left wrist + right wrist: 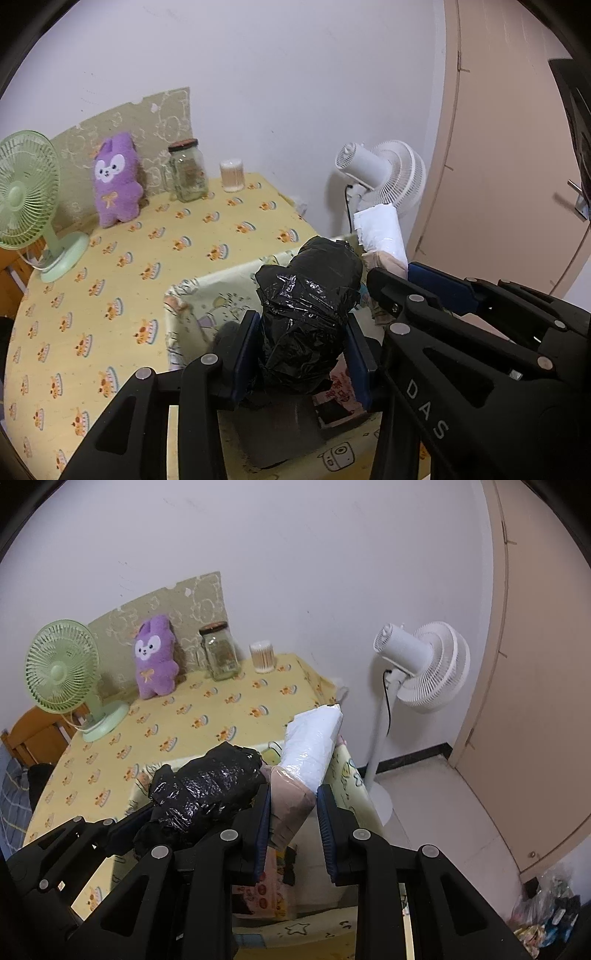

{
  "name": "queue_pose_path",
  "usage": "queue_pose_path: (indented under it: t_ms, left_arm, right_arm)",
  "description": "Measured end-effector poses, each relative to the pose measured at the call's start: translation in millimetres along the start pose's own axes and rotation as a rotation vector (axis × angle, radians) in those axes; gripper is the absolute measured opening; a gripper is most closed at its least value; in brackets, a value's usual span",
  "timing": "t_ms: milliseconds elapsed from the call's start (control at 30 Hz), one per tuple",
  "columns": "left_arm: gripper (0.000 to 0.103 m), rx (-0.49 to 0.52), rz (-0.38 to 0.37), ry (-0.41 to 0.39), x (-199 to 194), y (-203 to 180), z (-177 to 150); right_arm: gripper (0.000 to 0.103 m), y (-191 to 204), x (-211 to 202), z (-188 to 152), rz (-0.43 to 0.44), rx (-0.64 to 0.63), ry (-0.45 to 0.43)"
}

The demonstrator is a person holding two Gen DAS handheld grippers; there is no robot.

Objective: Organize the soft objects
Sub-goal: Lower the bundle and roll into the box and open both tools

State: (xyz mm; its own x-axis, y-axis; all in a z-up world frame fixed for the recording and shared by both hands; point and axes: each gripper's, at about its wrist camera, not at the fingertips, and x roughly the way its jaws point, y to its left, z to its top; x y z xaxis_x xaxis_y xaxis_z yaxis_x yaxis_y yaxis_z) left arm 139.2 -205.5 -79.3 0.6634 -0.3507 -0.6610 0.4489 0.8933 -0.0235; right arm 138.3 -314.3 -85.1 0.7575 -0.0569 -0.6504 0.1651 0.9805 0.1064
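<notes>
My left gripper (pixel 301 332) is shut on a bundle wrapped in black plastic (pixel 310 295), its blue pads pressing on both sides. The bundle hangs just over an open fabric box with a cartoon print (pixel 207 295) that stands on the yellow tablecloth. My right gripper (pixel 293 797) is shut on a long package in clear film (pixel 314 742), white at its far end and beige between the pads. This package is above the box's right side (pixel 351 775), next to the black bundle (pixel 207 790). Dark and pink printed items lie inside the box.
At the back of the table are a purple plush rabbit (pixel 116 181), a green desk fan (pixel 26 199), a glass jar (pixel 186 170) and a cotton-swab tub (pixel 232 175). A white standing fan (pixel 417 664) and a door (pixel 535 664) are on the right.
</notes>
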Motion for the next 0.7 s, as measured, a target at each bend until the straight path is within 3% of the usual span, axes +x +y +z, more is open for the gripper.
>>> queue_pose_path:
  t_ms: [167, 500, 700]
  left_arm:
    - [0.048, 0.007, -0.019, 0.032, 8.9, -2.4, -3.7]
    - [0.075, 0.058, 0.029, 0.087, 17.0, -1.6, -11.7]
    - [0.080, 0.042, 0.042, 0.094, 19.6, 4.8, -11.9]
  right_arm:
    - [0.028, -3.8, 7.2, -5.6, -0.004, 0.002, 0.027]
    - [0.028, -0.1, 23.3, -16.5, 0.043, 0.008, 0.089]
    - [0.028, 5.4, 29.4, -16.0, 0.064, 0.009, 0.104]
